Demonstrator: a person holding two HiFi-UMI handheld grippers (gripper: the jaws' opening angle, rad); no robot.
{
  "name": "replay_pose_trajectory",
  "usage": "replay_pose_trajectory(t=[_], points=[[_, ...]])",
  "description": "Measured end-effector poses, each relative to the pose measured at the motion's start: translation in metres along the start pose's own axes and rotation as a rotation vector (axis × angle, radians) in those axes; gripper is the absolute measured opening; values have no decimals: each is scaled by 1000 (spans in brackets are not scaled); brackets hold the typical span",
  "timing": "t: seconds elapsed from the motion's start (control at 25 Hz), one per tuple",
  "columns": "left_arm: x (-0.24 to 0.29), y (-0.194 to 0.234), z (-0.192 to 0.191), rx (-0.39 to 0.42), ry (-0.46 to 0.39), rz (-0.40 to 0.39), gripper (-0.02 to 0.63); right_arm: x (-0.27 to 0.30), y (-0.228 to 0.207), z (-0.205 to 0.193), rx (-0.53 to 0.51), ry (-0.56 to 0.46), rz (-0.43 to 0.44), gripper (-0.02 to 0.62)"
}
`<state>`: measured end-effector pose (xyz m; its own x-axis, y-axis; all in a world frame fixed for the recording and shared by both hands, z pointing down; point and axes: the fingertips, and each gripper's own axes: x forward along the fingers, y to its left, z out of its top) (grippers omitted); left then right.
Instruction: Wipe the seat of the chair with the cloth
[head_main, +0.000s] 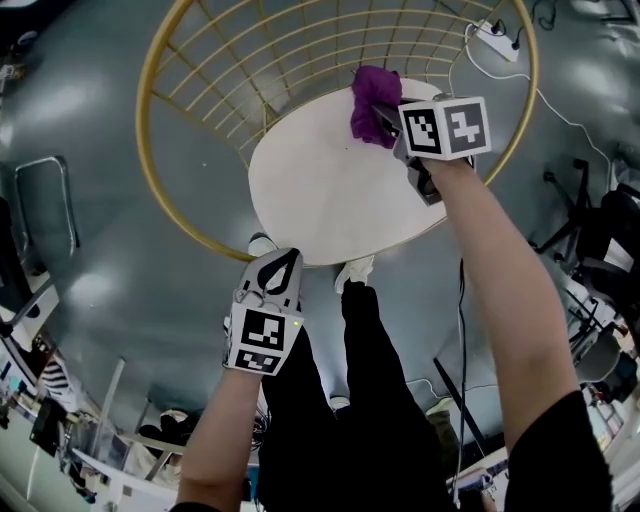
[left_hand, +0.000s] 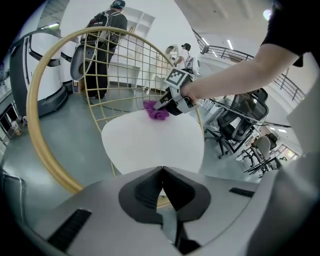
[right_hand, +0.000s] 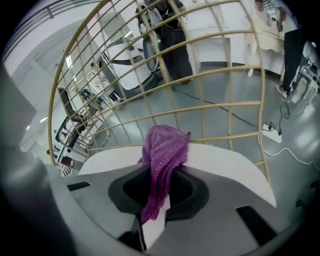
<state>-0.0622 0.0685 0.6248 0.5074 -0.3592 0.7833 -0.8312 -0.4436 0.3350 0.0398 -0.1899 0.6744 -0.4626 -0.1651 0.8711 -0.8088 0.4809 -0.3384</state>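
Lengthwise, cloth runs from right gripper onto seat.

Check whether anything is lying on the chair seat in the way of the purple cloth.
Nothing visible does. The right gripper holds the cloth at the far edge of the seat, and the white surface nearer the person is bare.
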Motion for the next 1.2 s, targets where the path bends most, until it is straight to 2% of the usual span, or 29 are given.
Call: replay_pose_trajectory(t=[0.12, 0.4, 0.8, 0.96, 1.12, 1.2], points=[[-6, 2, 2, 25, 26, 9, 15, -22, -24, 12, 52, -33, -46, 71], [-5, 2, 4, 47, 37, 16, 15, -65, -77, 3, 202, -121, -119, 71], [-3, 3, 2, 28, 49, 40, 15, -108, -106, -37, 306, -183, -185, 71], [0, 2, 1, -22, 48, 25, 17, -119, -108, -57, 320, -182, -204, 71], [1, 3, 7, -147, 8, -17, 17, -130, -106, -78, 317, -161, -221, 71], [-1, 6, 13, -183, -15, -37, 17, -135, -104, -90, 302, -146, -229, 71]])
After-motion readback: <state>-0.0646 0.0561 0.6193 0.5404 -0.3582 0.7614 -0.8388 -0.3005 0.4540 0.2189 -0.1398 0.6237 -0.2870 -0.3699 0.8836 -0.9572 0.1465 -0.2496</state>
